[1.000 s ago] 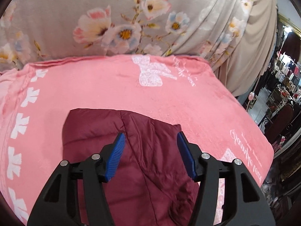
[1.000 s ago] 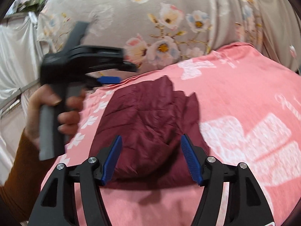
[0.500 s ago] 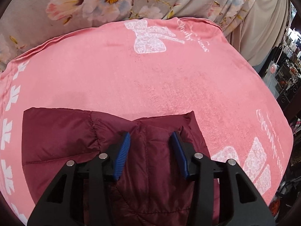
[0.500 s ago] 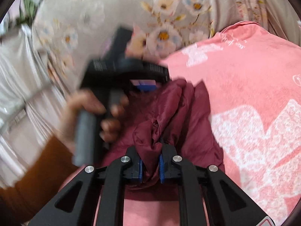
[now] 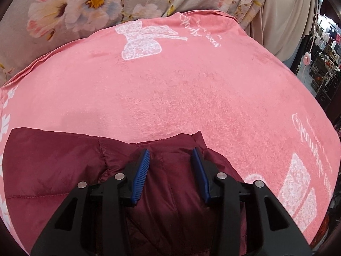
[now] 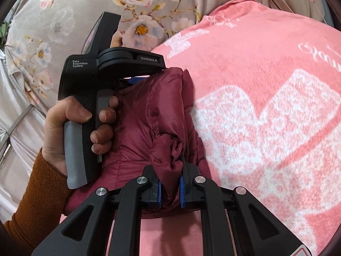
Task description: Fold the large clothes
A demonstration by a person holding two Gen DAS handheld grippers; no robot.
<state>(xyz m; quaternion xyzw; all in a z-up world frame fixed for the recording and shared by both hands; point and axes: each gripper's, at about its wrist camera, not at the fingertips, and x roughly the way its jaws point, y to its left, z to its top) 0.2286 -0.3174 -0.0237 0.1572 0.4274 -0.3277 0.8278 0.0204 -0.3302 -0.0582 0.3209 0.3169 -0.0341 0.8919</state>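
Maroon quilted jacket (image 6: pixel 149 117), bunched on pink blanket (image 6: pixel 266 85).

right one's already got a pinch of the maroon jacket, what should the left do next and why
Probably shut the left hand-held gripper on the jacket. Its blue pads are open and straddle a ridge of fabric near the jacket's far edge, while the right hand-held gripper is shut on a bunch of it. With both ends held, the jacket could be lifted over the pink blanket to fold.
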